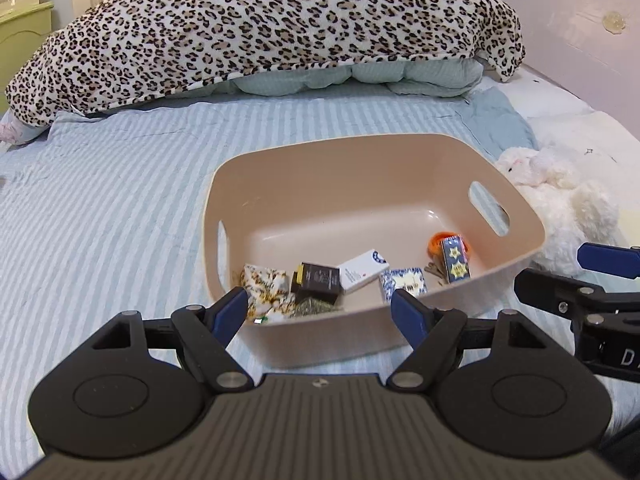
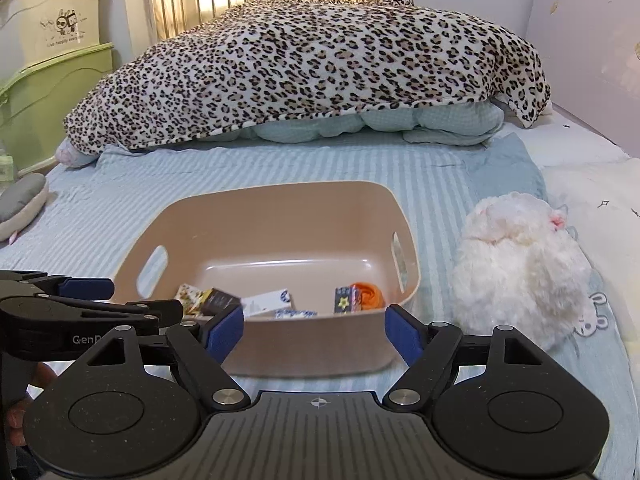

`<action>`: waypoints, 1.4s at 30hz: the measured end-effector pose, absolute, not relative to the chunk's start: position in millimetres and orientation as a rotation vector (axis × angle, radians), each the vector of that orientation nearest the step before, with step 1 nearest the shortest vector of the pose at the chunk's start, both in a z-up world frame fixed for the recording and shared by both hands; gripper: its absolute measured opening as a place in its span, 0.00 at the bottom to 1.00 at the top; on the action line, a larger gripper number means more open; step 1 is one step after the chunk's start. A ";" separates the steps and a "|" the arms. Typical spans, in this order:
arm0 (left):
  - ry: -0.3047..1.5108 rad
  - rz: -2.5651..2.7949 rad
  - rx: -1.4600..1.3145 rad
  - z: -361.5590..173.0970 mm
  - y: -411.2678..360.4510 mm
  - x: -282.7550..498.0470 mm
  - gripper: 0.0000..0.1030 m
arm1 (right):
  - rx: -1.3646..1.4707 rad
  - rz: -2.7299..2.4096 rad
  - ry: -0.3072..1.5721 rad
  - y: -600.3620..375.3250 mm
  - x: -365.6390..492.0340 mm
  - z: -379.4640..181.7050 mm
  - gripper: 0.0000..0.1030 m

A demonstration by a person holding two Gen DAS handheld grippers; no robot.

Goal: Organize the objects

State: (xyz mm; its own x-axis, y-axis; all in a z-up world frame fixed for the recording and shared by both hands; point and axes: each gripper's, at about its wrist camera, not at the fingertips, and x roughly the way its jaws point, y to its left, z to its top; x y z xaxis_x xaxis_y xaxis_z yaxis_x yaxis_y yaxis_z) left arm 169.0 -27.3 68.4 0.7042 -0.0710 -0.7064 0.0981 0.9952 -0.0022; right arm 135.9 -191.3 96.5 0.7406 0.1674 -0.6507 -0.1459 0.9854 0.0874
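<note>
The left gripper [image 1: 322,308], black with blue pads, is standing spread wide with nothing between its fingers, hovering before the near rim of the beige plastic basket with cut-out handles [image 1: 516,216]. The right gripper [image 2: 316,334] is likewise standing spread and empty, just beside the left one. The basket is resting on the blue-and-white striped bedsheet [image 1: 120,208]. Inside it are lying a floral fabric pouch [image 1: 266,282], a black rectangular box [image 1: 318,280], a white card box [image 1: 362,270], a blue patterned packet [image 1: 404,282], a dark blue box with yellow stars [image 1: 454,260] and an orange round item [image 1: 438,242]. A white fluffy plush toy [image 2: 520,264] is sitting right of the basket. A leopard-print blanket [image 2: 320,68] is covering the bedding beyond.
</note>
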 end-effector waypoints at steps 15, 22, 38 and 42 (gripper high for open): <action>0.723 -0.083 0.046 81.8 -13.1 84.4 0.77 | 0.007 0.189 0.691 -174.3 65.4 109.1 0.77; 0.700 -0.077 0.008 87.2 -10.0 50.2 0.77 | 0.027 0.193 0.697 -173.5 33.3 113.0 0.84; 0.672 -0.098 0.013 91.8 -12.1 -18.2 0.77 | 0.040 0.155 0.695 -194.8 -38.4 116.8 0.84; 0.675 -0.109 0.039 94.6 -12.5 -34.8 0.77 | 0.040 0.151 0.687 -198.7 -52.5 121.1 0.85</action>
